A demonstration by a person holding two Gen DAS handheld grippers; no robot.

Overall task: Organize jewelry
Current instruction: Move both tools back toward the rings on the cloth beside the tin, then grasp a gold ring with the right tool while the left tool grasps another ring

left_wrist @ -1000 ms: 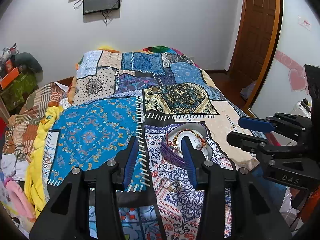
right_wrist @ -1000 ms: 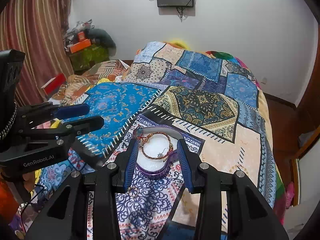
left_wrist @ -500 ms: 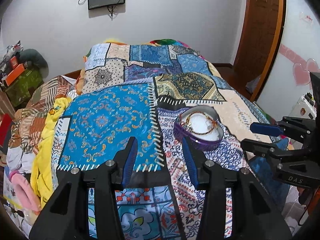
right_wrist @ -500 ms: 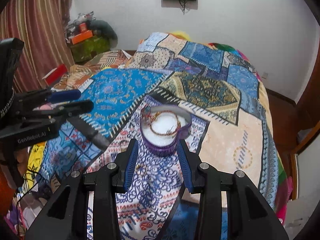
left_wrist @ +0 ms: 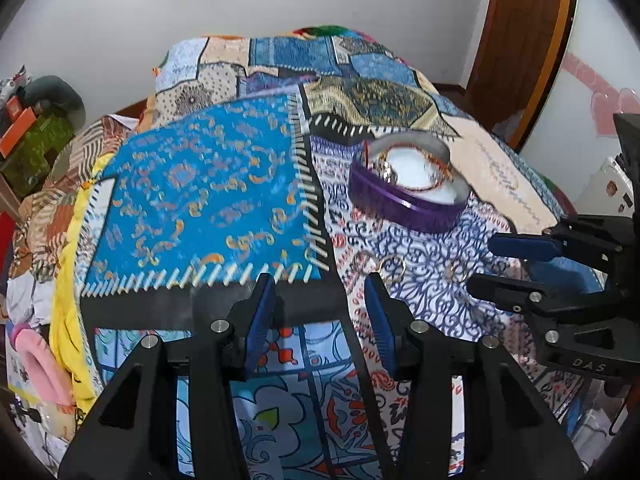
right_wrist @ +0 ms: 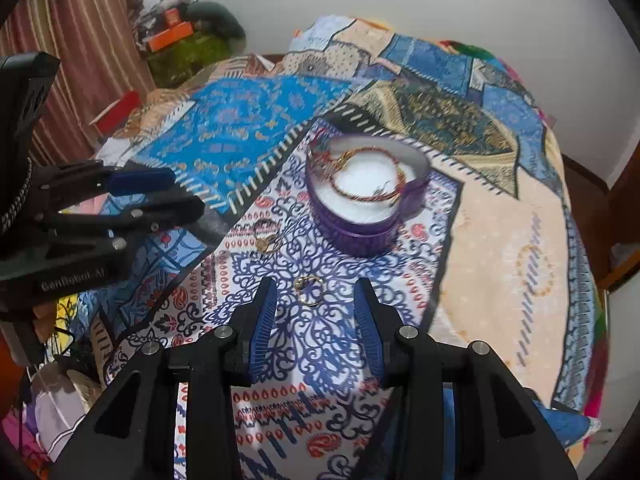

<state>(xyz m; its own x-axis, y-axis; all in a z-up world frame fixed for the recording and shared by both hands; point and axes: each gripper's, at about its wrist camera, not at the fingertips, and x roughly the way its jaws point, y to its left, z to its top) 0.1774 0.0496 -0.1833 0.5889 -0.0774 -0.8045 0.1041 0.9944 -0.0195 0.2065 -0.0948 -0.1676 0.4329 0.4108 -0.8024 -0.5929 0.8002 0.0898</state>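
Observation:
A round purple jewelry box (left_wrist: 408, 196) (right_wrist: 366, 200) with a white lining sits on the patterned bedspread and holds red-gold bangles (right_wrist: 368, 178). Loose gold rings (left_wrist: 390, 268) (right_wrist: 266, 240) lie on the cloth in front of the box, and one more ring (right_wrist: 310, 288) lies just beyond my right gripper. My left gripper (left_wrist: 318, 312) is open and empty, just short of the rings. My right gripper (right_wrist: 316, 316) is open and empty, short of the single ring. Each gripper shows at the side of the other's view.
The bed is covered by a patchwork quilt (left_wrist: 208, 188). A wooden door (left_wrist: 520, 40) stands at the right. Clutter and boxes (right_wrist: 184, 44) sit by a striped curtain (right_wrist: 80, 40) at the left. A pink slipper (left_wrist: 40, 364) lies beside the bed.
Both grippers have pulled back from the purple box toward the bed's near edge. The loose rings have come into view in front of them. Both stay open.

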